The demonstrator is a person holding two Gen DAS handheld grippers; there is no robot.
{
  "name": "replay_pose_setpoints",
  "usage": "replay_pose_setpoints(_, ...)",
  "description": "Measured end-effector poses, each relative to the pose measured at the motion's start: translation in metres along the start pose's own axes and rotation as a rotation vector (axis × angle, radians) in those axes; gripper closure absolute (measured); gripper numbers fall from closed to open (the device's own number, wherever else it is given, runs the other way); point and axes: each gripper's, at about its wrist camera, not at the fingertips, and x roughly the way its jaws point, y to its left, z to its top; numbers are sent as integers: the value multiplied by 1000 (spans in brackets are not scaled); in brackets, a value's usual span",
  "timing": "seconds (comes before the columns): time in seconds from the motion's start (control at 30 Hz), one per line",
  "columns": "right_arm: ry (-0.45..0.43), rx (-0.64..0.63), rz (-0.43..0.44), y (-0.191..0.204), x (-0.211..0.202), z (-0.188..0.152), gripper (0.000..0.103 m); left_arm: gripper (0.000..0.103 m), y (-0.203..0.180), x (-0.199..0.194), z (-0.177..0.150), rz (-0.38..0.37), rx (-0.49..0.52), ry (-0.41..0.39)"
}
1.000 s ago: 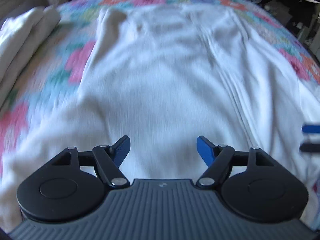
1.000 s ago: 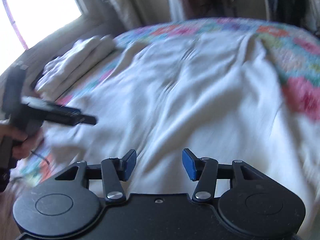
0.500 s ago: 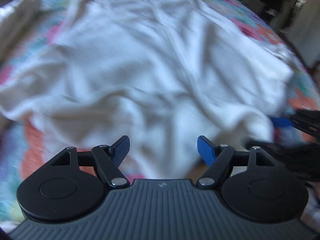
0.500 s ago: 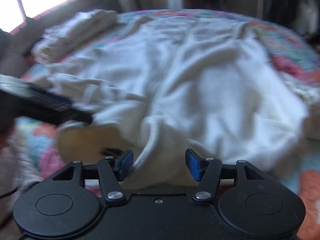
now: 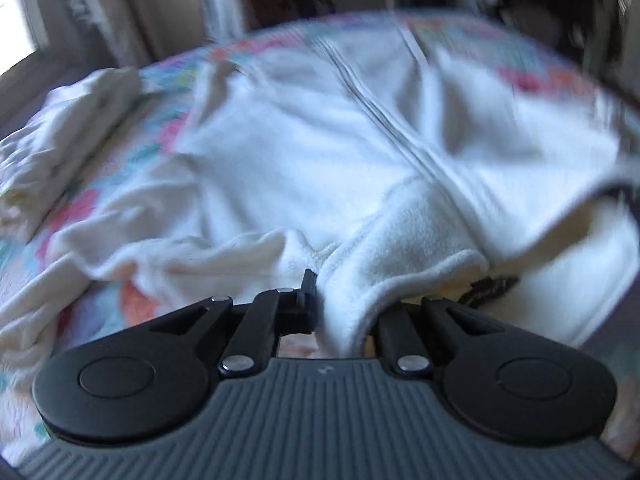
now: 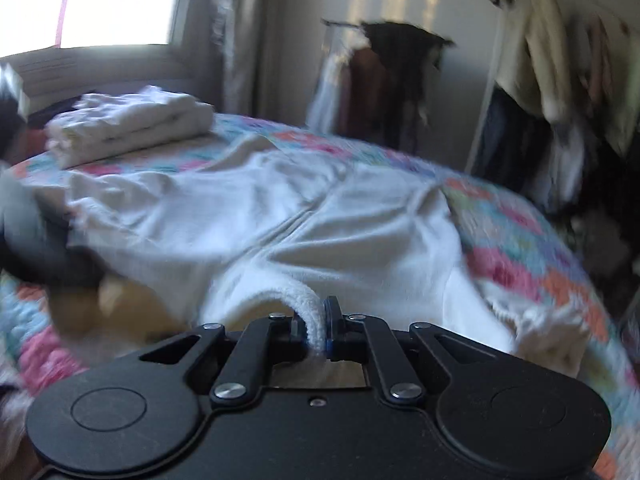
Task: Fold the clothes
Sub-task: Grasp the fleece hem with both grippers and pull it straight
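Observation:
A white fleece zip jacket [image 5: 320, 152] lies spread on the bed, its zipper running away from me. My left gripper [image 5: 320, 292] is at the near hem. Its jaws are closing on a fold of the hem, and the right finger is hidden under the fabric. In the right wrist view the same jacket [image 6: 280, 220] stretches across the quilt. My right gripper [image 6: 316, 320] is closing with the thick hem edge pinched between its blue pads. The dark blurred left gripper [image 6: 36, 248] shows at the left edge, with the hem lifted between the two.
A stack of folded white laundry [image 6: 128, 128] sits at the far left of the bed, also seen as a pile [image 5: 60, 136]. A colourful patchwork quilt [image 6: 520, 240] covers the bed. A rack of hanging clothes [image 6: 400, 80] and more garments [image 6: 552, 80] stand behind, with a bright window at upper left.
Both grippers drew back to the jacket's near hem and went from open to closed on it. The hem now rises off the quilt.

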Motion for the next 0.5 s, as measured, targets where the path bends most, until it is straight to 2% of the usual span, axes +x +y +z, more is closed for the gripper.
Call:
replay_pose_setpoints(0.1,113,-42,98,5,7,-14,96,95,-10,6,-17,31,56,79)
replay_pose_setpoints(0.17,202,-96,118,13,19,-20,96,95,-20,25,-28,38,101,181)
replay_pose_setpoints(0.2,220,-108,115,15,23,-21,96,95,-24,35,-32,33,111,226)
replay_pose_setpoints(0.23,231,-115,110,17,26,-22,96,95,-25,37,-31,22,108,234)
replay_pose_setpoints(0.3,151,-104,65,16,15,-16,96,95,-21,26,-25,6,85,186)
replay_pose_setpoints(0.37,66,-62,47,11,-2,-8,96,95,-13,14,-19,-12,52,144)
replay_pose_setpoints(0.4,51,-35,52,7,-7,-6,96,95,-9,10,-17,-16,41,131)
replay_pose_setpoints(0.5,172,-45,130,9,8,-15,96,95,-9,22,-23,-21,46,191)
